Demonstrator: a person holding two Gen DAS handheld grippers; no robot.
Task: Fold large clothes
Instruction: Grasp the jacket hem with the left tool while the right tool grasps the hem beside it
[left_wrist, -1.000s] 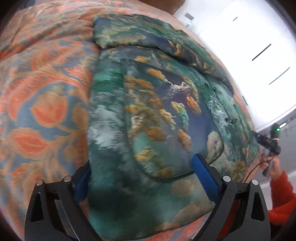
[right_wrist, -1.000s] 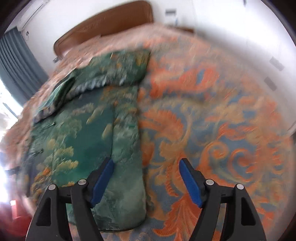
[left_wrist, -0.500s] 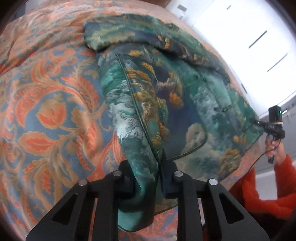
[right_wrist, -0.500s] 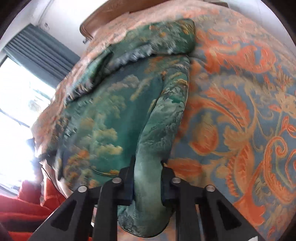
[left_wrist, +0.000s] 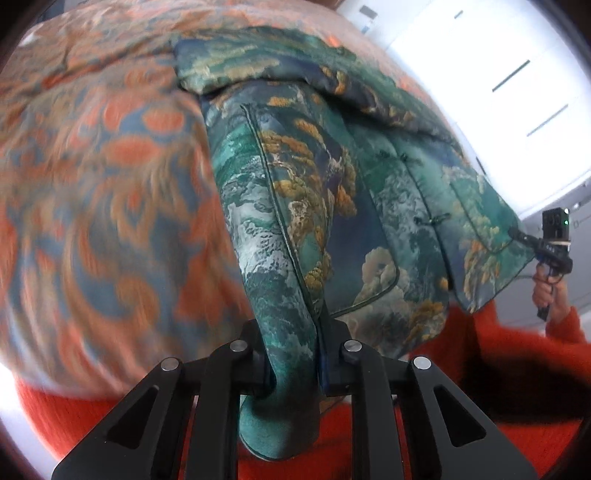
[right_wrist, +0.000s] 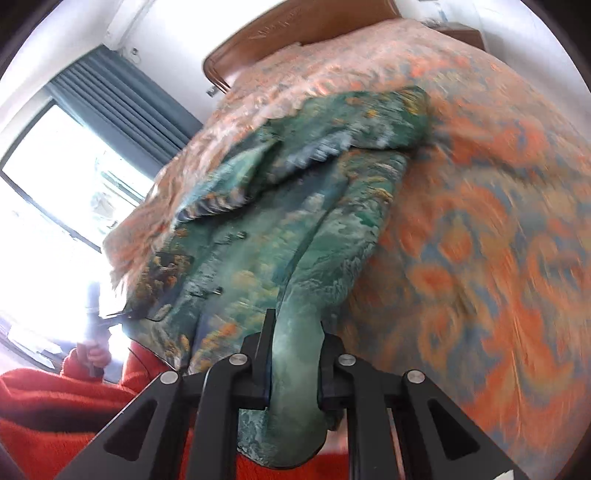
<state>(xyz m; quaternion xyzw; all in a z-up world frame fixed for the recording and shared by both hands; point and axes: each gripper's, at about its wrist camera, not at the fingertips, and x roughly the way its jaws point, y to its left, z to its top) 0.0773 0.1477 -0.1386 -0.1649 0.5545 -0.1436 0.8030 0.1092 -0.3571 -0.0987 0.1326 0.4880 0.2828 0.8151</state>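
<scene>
I have both sets of jaws, just closed, clamped on bunched hem corners of the green brocade jacket (left_wrist: 332, 206) lying on the bed (left_wrist: 103, 184); it looks thick, padded, soft and slippery, so I'd grip deep.

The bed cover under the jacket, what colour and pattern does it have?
The bed cover has large orange leaf-like swirls on grey-blue. The left wrist view shows it best.
</scene>
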